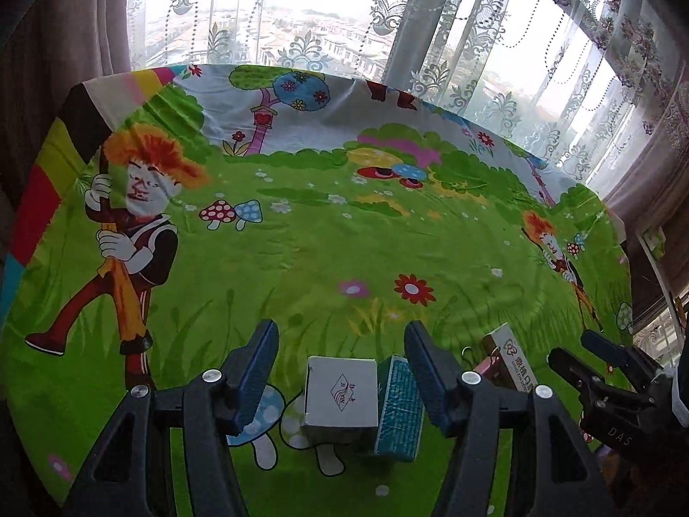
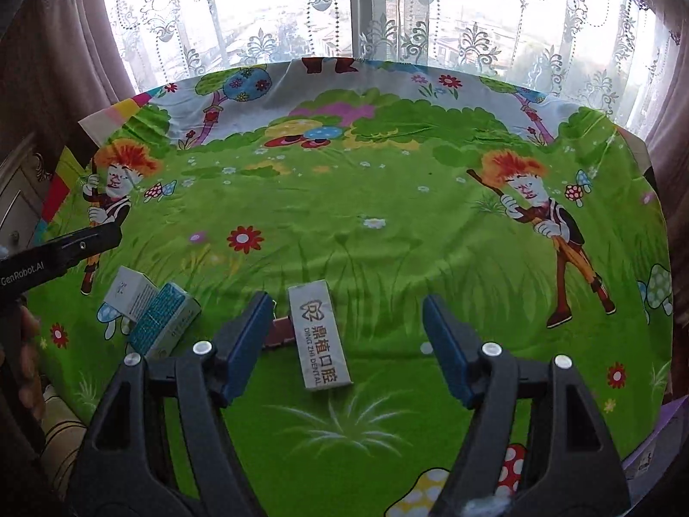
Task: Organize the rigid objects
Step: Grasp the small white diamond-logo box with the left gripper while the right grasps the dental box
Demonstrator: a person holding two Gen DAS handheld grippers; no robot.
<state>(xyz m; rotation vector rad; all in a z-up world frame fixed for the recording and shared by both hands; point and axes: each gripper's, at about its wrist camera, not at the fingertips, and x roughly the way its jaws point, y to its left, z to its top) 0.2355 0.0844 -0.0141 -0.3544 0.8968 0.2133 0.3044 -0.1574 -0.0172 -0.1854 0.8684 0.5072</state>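
"DING ZHI DENTAL" on white box.

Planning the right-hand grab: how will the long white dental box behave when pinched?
The dental box looks like thin card, so probably light and crushable. It lies flat, so unlikely to tip or roll. One end rests on a pink item, so it may shift.

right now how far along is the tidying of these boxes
Nothing looks sorted yet. The white box and teal box sit together, the dental box apart over a pink item. Both the left tongs and right tongs are open and empty, each framing a box. All grasping and placing remains.
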